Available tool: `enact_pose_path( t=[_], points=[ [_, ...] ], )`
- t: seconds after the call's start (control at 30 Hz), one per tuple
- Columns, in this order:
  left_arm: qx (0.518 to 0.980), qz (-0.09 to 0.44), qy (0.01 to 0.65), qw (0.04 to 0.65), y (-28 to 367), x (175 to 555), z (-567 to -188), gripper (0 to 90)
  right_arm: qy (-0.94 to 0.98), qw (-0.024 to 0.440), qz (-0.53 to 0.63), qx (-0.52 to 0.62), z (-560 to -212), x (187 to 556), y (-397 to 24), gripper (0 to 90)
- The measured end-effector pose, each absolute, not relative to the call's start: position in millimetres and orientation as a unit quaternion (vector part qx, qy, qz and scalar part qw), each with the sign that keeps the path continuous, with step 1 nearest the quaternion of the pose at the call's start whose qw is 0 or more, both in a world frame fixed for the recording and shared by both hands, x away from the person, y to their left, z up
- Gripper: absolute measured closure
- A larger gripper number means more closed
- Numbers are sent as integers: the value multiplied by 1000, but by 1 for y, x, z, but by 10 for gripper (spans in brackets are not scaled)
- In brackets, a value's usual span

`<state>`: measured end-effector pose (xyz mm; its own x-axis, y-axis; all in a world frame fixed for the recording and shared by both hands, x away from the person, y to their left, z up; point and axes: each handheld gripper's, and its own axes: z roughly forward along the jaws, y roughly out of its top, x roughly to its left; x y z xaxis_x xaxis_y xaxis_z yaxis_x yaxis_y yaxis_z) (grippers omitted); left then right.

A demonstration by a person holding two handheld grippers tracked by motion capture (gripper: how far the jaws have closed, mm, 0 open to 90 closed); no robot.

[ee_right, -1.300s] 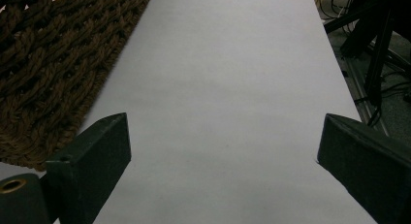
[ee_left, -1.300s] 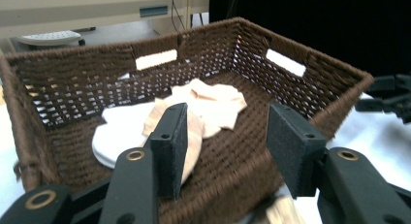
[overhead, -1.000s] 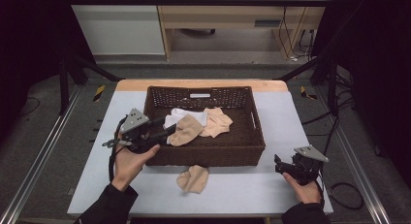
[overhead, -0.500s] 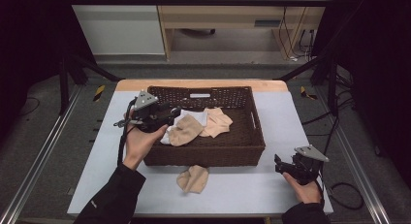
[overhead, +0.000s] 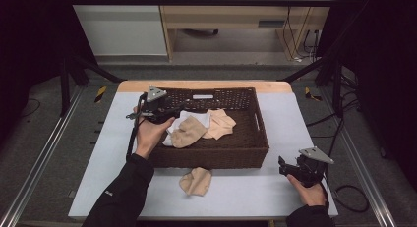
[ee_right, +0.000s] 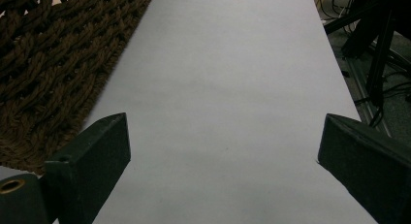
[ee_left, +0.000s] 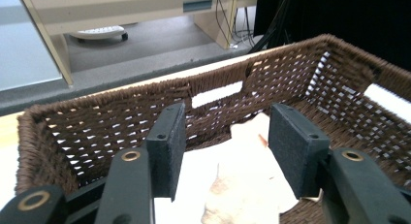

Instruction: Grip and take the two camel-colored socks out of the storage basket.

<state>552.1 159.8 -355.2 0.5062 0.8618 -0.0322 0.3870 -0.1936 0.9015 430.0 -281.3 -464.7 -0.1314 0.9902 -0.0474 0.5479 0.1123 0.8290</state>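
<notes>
A dark wicker basket [overhead: 211, 156] stands mid-table and holds a tan sock [overhead: 189, 131], a white cloth [overhead: 196, 118] and a peach cloth [overhead: 221, 123]. Another tan sock [overhead: 196, 180] lies on the table in front of it. My left gripper [overhead: 178, 112] hangs over the basket's left end, pointing inward. In the left gripper view this gripper [ee_left: 225, 132] is open above the white cloth [ee_left: 194, 175] and the tan sock [ee_left: 242, 190], its jaws having just been opening a little further, with nothing pressed between them. My right gripper [overhead: 282, 166] rests open at the front right.
The right gripper [ee_right: 223, 141] faces bare white tabletop [ee_right: 218, 64], with the basket's outer wall [ee_right: 48, 54] on its left. Metal rails run along both table sides. A wooden cabinet [overhead: 231, 15] stands on the floor beyond the table.
My left hand has moved from the basket's front left corner toward the far left of the basket, now over its inside. The right hand has stayed where it was.
</notes>
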Motion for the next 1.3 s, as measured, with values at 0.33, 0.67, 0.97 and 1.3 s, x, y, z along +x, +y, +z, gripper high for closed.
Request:
enact_pose_path(
  t=[0.33, 0.67, 0.97, 1.3],
  points=[
    [756, 255, 417, 435, 148, 568, -380, 462, 672, 326, 341, 571, -465, 430, -281, 50],
    [769, 235, 436, 404, 150, 580, -404, 458, 671, 325, 341, 572, -465, 430, -281, 50],
    [787, 216, 442, 372, 148, 583, -418, 445, 672, 323, 341, 572, -465, 430, -280, 50],
    [807, 198, 439, 341, 143, 584, -427, 398, 674, 322, 338, 573, -466, 431, -280, 50]
  ],
)
